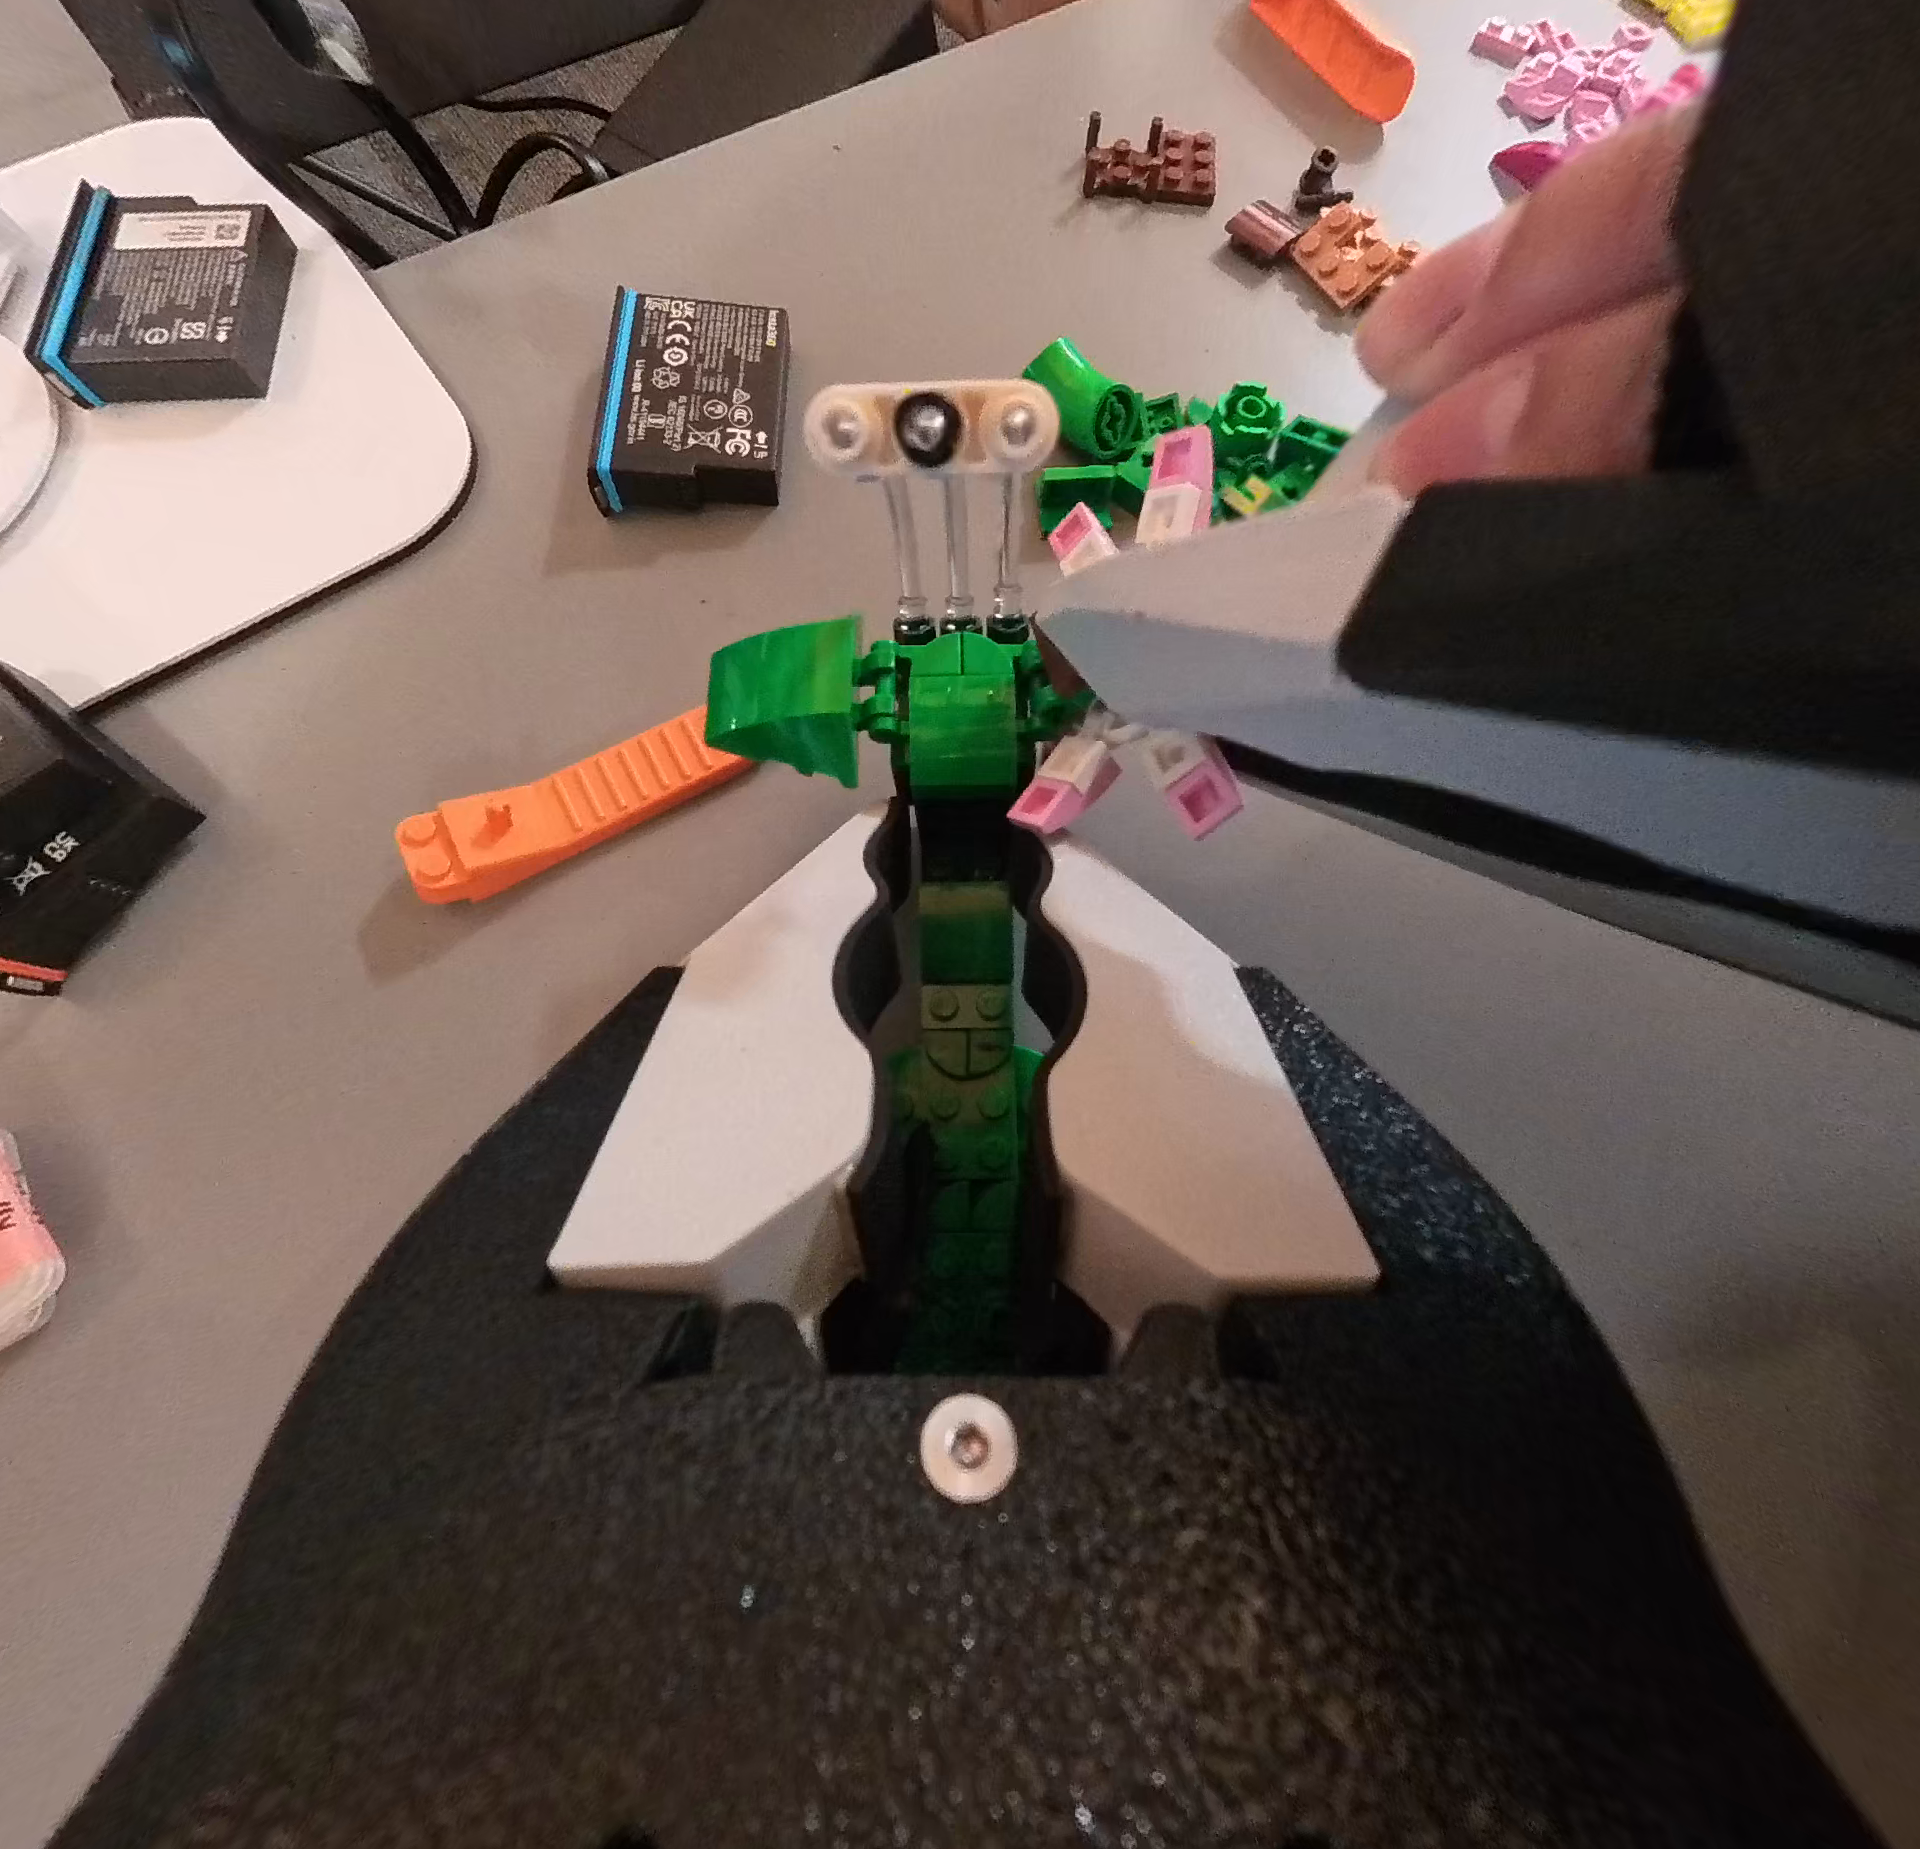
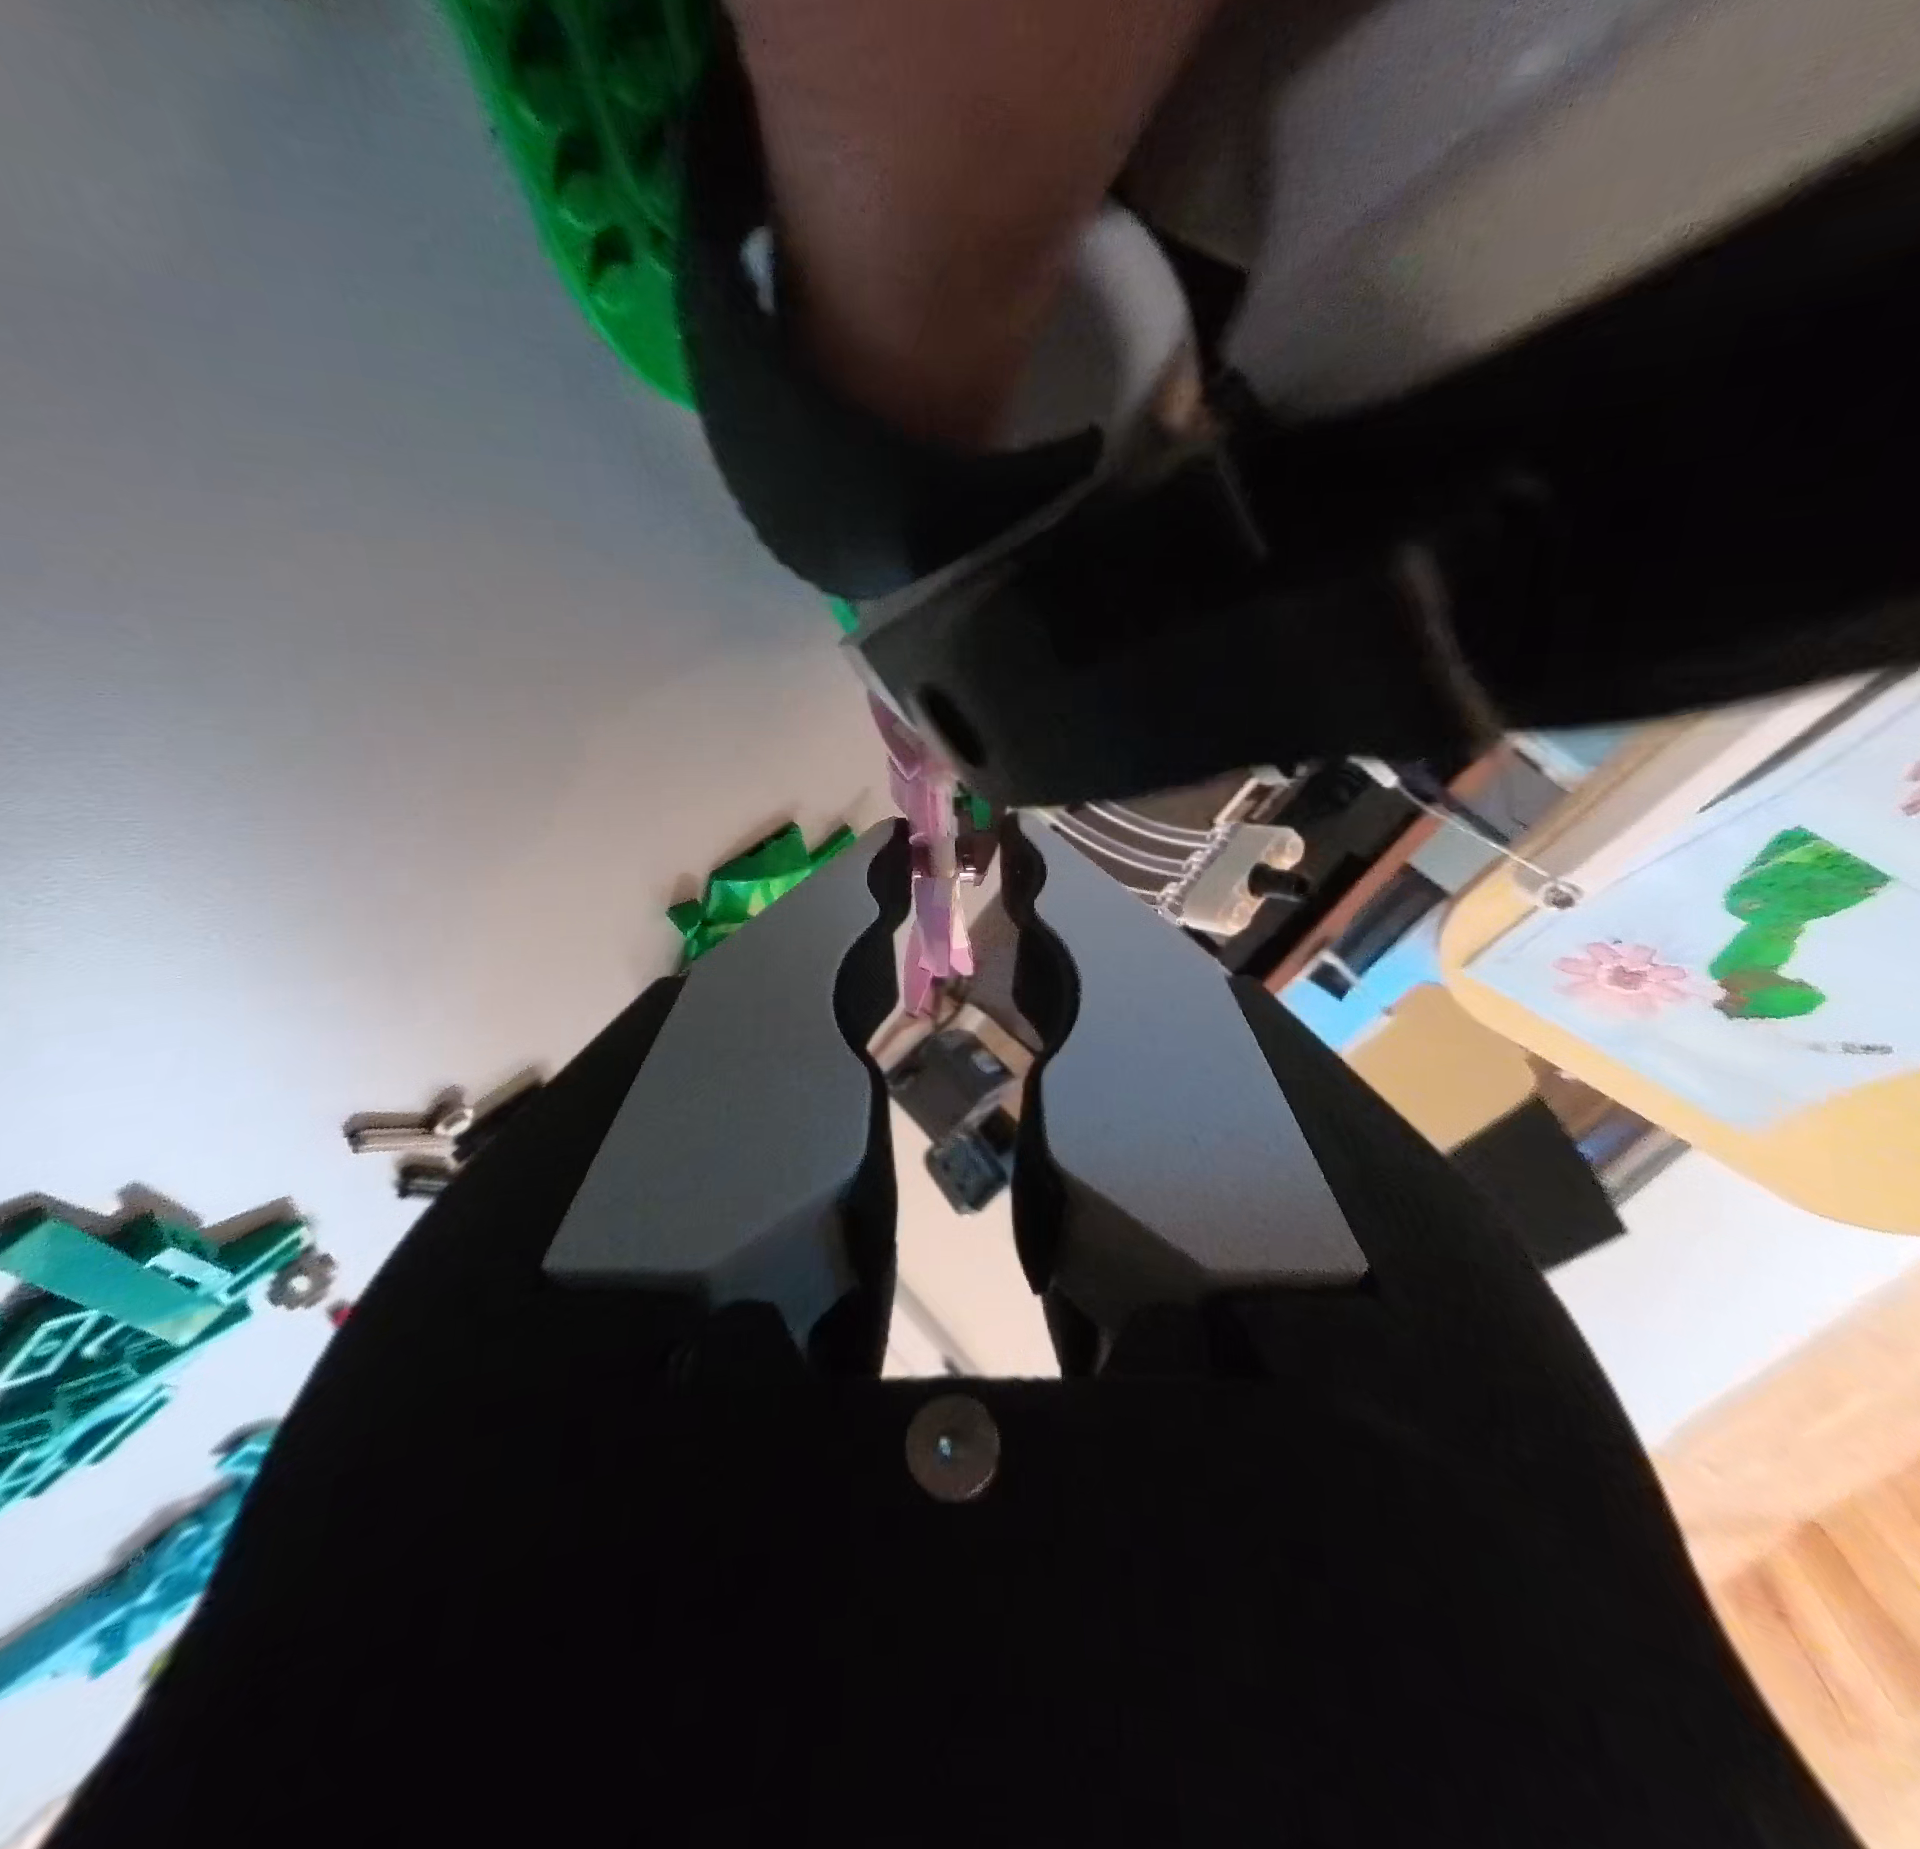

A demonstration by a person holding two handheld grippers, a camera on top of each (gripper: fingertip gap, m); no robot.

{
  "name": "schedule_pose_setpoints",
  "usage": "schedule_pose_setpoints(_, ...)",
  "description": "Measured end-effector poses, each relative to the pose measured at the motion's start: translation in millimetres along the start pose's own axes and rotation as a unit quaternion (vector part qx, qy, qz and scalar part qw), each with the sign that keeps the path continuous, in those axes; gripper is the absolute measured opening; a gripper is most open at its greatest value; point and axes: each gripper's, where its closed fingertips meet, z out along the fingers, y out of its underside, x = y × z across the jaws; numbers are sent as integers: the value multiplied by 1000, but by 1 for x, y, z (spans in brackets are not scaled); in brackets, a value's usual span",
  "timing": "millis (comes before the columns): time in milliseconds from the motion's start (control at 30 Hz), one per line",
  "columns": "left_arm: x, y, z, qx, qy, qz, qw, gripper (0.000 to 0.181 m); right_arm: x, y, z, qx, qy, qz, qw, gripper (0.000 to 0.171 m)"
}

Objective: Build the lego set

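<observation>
My left gripper (image 1: pixel 961 833) is shut on the green lego stem (image 1: pixel 961 978), which runs forward between its fingers. At the stem's far end are a green leaf (image 1: pixel 784 698) on the left and three clear rods topped by a white beam (image 1: pixel 930 423). My right gripper (image 1: pixel 1081 656) comes in from the right and meets the stem's right side, with pink-and-white petal pieces (image 1: pixel 1065 781) at its tips. In the right wrist view the right gripper (image 2: pixel 951 854) is shut on the pink petal piece (image 2: pixel 935 926), close against the left gripper's black body (image 2: pixel 1039 656) and the green stem (image 2: pixel 582 137).
On the grey table lie an orange brick separator (image 1: pixel 582 812), a black battery (image 1: pixel 691 402), a pile of green pieces (image 1: pixel 1195 438), brown pieces (image 1: pixel 1153 163), pink pieces (image 1: pixel 1579 74) and an orange part (image 1: pixel 1330 33). A white board (image 1: pixel 260 511) carries another battery. A picture booklet (image 2: pixel 1714 947) lies far right. Left tips to right tips: about 4 cm. My left gripper's tips are some 6 cm from the orange brick separator (image 1: pixel 582 812).
</observation>
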Motion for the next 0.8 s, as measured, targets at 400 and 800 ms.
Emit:
schedule_pose_setpoints(400, -2, 0, 0, 1, -3, -8, 1000, 15, 3, -1, 1, 34, -36, -7, 999, 14)
schedule_pose_setpoints(800, 0, 0, 0, 2, 2, -3, 1000, 15, 1, 0, -1, 96, -56, 77, 991, 15)
